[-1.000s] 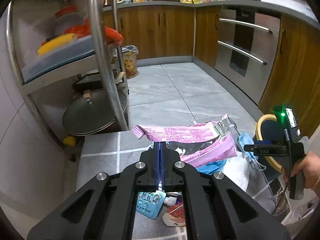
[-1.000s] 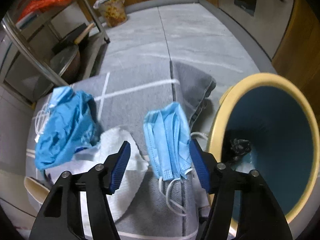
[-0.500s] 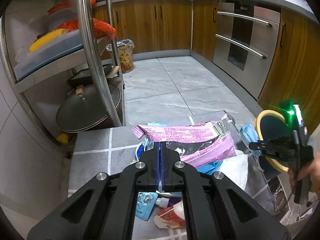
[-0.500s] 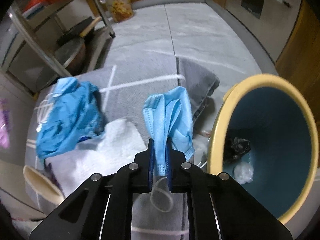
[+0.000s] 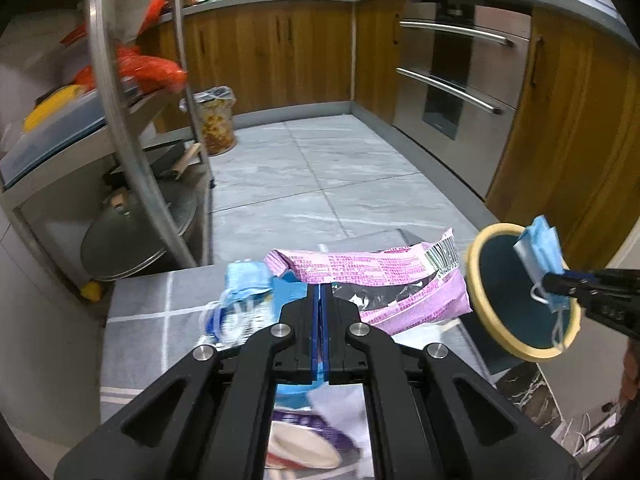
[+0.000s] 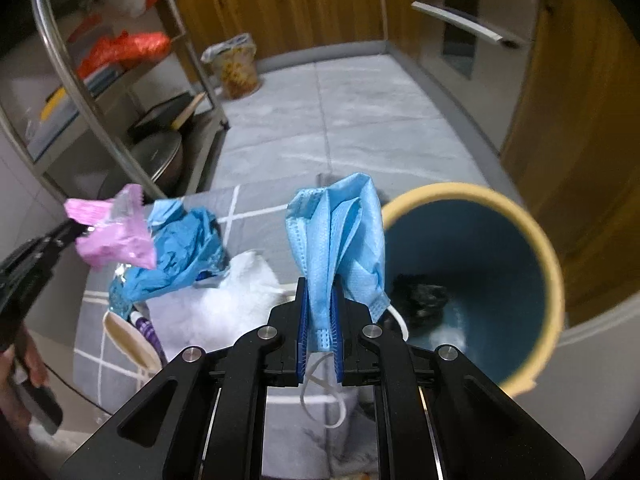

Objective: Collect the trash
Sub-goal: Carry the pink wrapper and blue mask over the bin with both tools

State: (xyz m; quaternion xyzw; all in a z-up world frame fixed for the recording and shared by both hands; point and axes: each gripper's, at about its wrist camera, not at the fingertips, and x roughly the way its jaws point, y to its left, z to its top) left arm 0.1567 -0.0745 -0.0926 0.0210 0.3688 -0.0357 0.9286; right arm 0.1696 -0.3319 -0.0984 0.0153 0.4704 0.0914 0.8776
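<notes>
Beside bin (image 6: 550, 264): crumpled blue glove (image 6: 180, 252), white cloth (image 6: 232, 300).

The pink wrapper (image 5: 384, 280) is a crinkled snack bag with small print and a barcode at its right end; it hangs in the air, pinched at its lower edge. The blue face mask (image 6: 340, 236) is folded on itself, pinched near its bottom, with its white ear loops dangling below. The bin (image 6: 536, 240) has a cream rim and a dark teal inside, with a black lump and some white scraps at the bottom. A crumpled blue glove (image 6: 180, 252) and a white tissue (image 6: 240, 292) lie on the grey mat (image 5: 140, 308) near its right edge.
</notes>
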